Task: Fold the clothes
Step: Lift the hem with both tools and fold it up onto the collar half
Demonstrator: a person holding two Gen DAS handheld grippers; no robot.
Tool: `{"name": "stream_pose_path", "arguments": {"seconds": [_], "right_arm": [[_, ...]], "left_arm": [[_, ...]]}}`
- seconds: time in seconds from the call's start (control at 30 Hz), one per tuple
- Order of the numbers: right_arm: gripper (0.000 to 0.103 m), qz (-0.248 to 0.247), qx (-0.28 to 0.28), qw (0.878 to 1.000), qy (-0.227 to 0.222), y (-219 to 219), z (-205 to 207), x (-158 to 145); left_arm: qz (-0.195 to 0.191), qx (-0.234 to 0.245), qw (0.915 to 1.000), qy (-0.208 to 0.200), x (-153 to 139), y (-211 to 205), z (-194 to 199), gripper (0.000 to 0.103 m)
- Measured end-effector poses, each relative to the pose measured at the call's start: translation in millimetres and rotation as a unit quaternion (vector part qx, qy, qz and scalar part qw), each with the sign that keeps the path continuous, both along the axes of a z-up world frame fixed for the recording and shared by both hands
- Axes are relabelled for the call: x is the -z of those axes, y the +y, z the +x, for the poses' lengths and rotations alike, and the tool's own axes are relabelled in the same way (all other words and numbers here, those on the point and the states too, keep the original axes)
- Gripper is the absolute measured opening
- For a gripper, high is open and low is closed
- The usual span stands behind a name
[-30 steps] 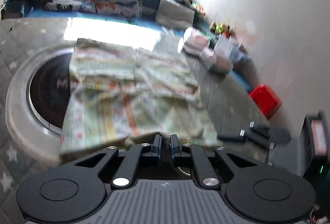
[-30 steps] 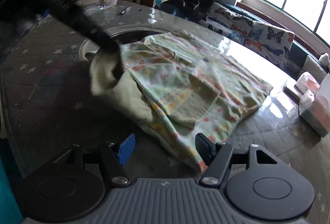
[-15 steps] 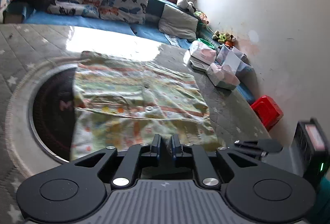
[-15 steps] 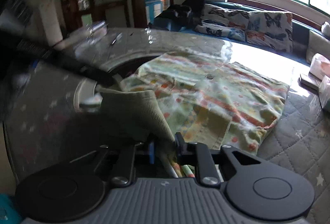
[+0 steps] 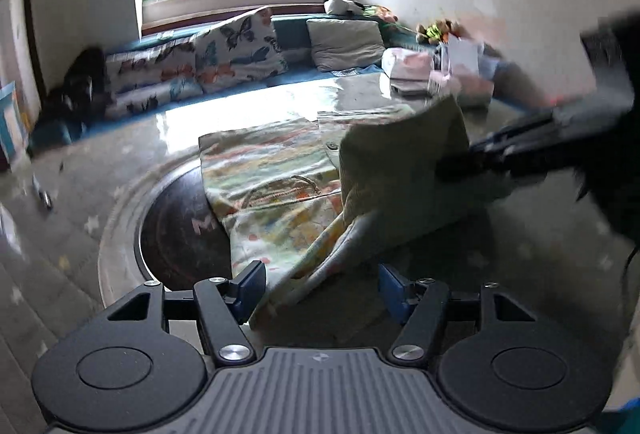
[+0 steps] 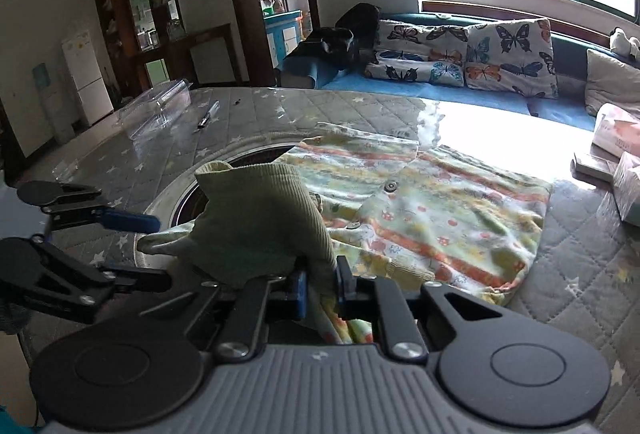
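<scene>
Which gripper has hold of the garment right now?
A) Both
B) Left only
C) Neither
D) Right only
D: the right gripper is shut on the green ribbed cuff of the patterned garment, while the left gripper has its jaws spread wide, with cloth lying between them but not clamped.

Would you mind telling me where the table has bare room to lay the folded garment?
Bare quilted cover lies between the garment and the clear plastic box, with only a pen there. A strip near the right edge is free. The tissue packs crowd the far right.
</scene>
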State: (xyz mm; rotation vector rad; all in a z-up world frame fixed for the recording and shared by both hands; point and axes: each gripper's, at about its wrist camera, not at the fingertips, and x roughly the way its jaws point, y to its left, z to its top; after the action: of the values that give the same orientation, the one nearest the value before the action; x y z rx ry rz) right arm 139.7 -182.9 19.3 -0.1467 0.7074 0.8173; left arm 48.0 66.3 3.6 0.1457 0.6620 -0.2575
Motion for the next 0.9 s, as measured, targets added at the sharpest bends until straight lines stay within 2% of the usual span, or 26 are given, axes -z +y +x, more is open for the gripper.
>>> {"name": "stream_pose_path", "arguments": {"seconds": [0.1, 0.17, 0.23, 0.27, 0.37, 0.6, 0.77, 0.9], "right_arm": [[0.011, -0.001, 0.001, 1.0, -0.004, -2, -4, 1], [0.011, 0.002, 0.003, 1.0, -0.003, -4, -6, 2], [0.01, 0.005, 0.005, 1.0, -0.002, -6, -9, 3], [0.009, 0.008, 0.006, 1.0, -0.002, -7, -11, 3], [0.008, 0.015, 0.005, 1.0, -0.008, -12, -20, 1], [0.008, 0.028, -0.013, 0.999, -0.01, -36, -52, -16], [0.008, 0.033, -0.044, 0.998, 0.009, -54, -89, -31], [0.008, 0.02, -0.07, 0.997, 0.002, -57, -110, -42]], "left_arm": [[0.038, 0.004, 0.9992, -0.014, 9, -2, 4, 0.052], [0.045, 0.009, 0.9989, -0.014, 13, 0, 6, 0.031], [0.051, 0.015, 0.9985, -0.017, 14, 2, 6, 0.017], [0.052, 0.018, 0.9982, -0.021, 14, 3, 5, 0.014], [0.051, 0.023, 0.9979, -0.033, 9, 3, -2, 0.009], [0.026, 0.035, 0.9982, -0.042, -10, 0, -37, 0.007], [0.003, 0.053, 0.9983, -0.024, -27, 1, -77, 0.007], [-0.024, 0.052, 0.9983, -0.003, -34, 6, -98, 0.007]]}}
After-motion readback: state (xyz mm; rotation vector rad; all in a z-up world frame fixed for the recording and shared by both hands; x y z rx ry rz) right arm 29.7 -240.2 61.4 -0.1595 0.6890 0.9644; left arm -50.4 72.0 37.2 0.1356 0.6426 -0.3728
